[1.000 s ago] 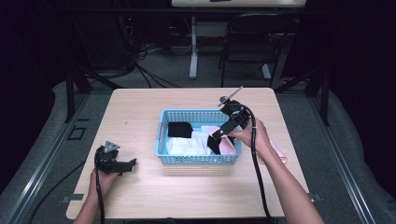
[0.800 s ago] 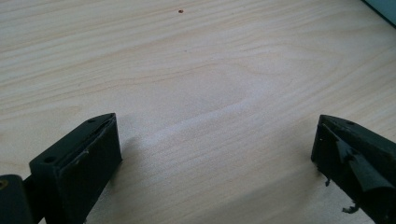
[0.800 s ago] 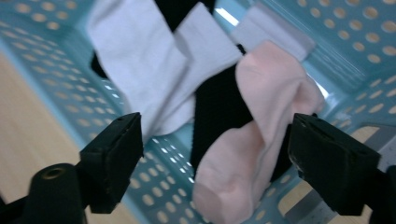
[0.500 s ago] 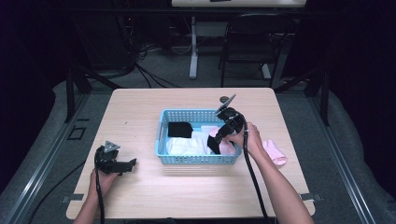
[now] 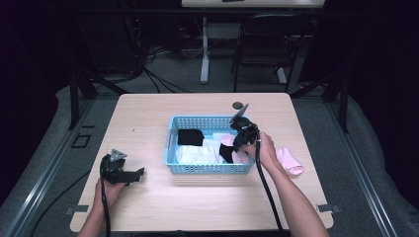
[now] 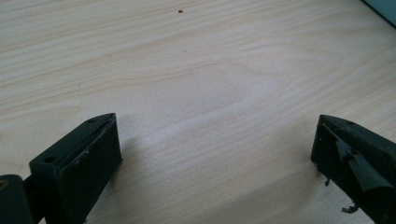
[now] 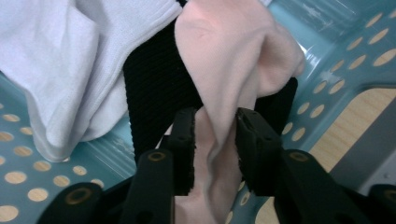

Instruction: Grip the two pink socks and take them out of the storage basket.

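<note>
the right gripper (image 7: 214, 140) clamps a soft, pale pink sock (image 7: 233, 74), creased between its jaws, inside the blue perforated basket (image 5: 170, 143); the left gripper (image 6: 215, 154) rests wide apart near the tabletop's (image 6: 196, 70) front left corner.

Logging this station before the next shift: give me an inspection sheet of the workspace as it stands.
Surface: wooden table, bare at left.
Job's things: blue basket holding black, white and pink sock; another pink sock on the table beside it.
Clutter: nothing seen.
Grippers: left gripper open over bare wood; right gripper shut on the pink sock in the basket.
Cables: one trails from each gripper.
Surroundings: dark room, chair, floor cables.
</note>
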The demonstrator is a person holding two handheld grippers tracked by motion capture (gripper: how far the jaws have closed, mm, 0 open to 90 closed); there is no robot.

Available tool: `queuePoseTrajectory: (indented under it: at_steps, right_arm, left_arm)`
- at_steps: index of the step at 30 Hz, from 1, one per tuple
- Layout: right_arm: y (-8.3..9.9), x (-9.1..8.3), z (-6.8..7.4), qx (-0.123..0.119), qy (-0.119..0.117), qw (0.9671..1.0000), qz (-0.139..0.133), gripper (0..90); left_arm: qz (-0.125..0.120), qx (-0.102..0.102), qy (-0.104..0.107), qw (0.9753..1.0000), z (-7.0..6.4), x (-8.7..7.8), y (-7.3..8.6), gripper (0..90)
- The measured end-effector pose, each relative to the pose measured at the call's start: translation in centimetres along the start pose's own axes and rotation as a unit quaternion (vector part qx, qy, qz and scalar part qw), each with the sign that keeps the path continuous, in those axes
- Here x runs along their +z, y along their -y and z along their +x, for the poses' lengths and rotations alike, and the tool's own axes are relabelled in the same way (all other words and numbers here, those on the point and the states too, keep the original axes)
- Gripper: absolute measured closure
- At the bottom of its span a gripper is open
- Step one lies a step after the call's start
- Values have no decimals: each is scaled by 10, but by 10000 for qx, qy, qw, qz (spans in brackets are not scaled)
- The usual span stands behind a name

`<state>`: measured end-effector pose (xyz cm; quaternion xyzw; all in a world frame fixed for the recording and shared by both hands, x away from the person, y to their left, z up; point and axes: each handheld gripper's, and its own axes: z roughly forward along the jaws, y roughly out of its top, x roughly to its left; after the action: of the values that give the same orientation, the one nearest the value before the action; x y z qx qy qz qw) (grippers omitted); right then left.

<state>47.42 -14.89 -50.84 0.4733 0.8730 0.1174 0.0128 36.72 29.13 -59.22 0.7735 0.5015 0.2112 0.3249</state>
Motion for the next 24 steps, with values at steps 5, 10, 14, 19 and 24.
queuePoseTrajectory:
  at_steps: [5, 10, 14, 19, 24]
  right_arm:
    - [2, -3, 1, 64, 0, 9998, -182, 850]
    - [4, -12, 2, -35, -65, 9996, -279, 865]
    - [5, -23, 4, -30, -107, 9988, -477, 866]
    - [5, -43, 7, -164, -159, 9974, -689, 868]
    - [4, -62, 14, -268, -122, 9956, -892, 870]
  left_arm:
    - [-7, -8, 16, 10000, 0, 0, 0, 14]
    - [-8, -7, 16, 10000, 0, 0, 0, 14]
    - [-6, -11, 18, 10000, 0, 0, 0, 14]
    - [-7, -11, 18, 10000, 0, 0, 0, 14]
    - [-8, -12, 18, 10000, 0, 0, 0, 14]
